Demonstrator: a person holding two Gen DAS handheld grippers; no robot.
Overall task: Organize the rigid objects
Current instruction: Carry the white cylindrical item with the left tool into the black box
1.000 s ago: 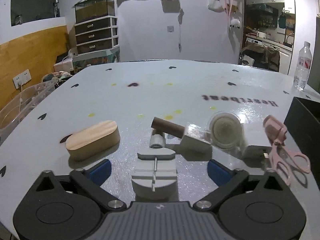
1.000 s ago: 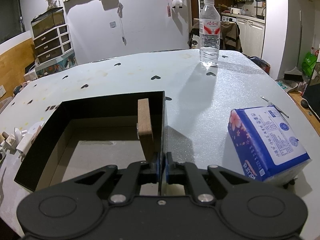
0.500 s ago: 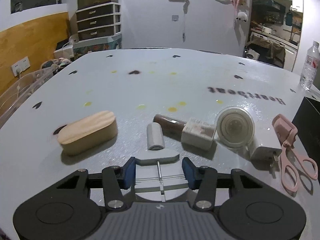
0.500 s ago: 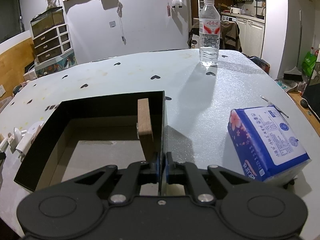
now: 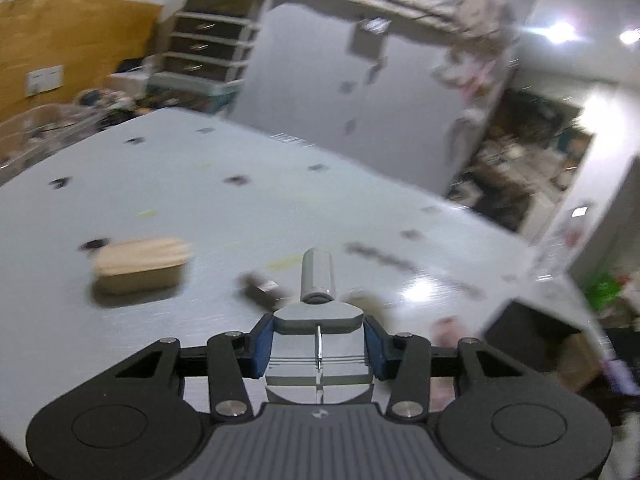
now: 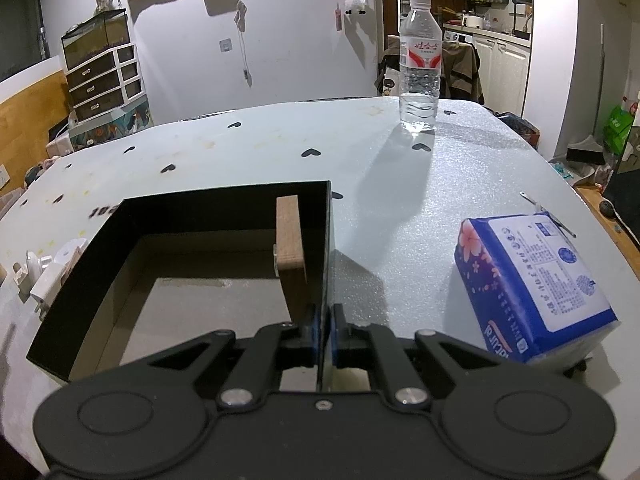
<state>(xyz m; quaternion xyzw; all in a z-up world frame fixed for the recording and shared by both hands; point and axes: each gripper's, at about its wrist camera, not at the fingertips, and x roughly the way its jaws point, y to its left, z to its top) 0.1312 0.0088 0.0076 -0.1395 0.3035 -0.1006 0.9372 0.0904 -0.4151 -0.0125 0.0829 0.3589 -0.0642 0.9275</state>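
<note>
My left gripper (image 5: 318, 344) is shut on a grey flat-bodied piece (image 5: 318, 318) with a short grey cylinder (image 5: 318, 276) at its front, and holds it clear of the table. The left wrist view is tilted and blurred. Below lie an oval wooden box (image 5: 140, 266) and a brown cylinder (image 5: 262, 290). My right gripper (image 6: 326, 332) is shut on the right wall of an open black box (image 6: 180, 216). A wooden block (image 6: 290, 236) stands inside the box against that wall.
A water bottle (image 6: 420, 64) stands at the far side of the white table (image 6: 400, 200). A blue tissue pack (image 6: 532, 280) lies right of the box, and a white plug (image 6: 48, 276) lies left of it. The black box (image 5: 532, 332) shows at the right in the left wrist view.
My left gripper closed on the grey piece, then lifted it off the table and rolled, so its view now tilts. The right gripper and the box have not moved.
</note>
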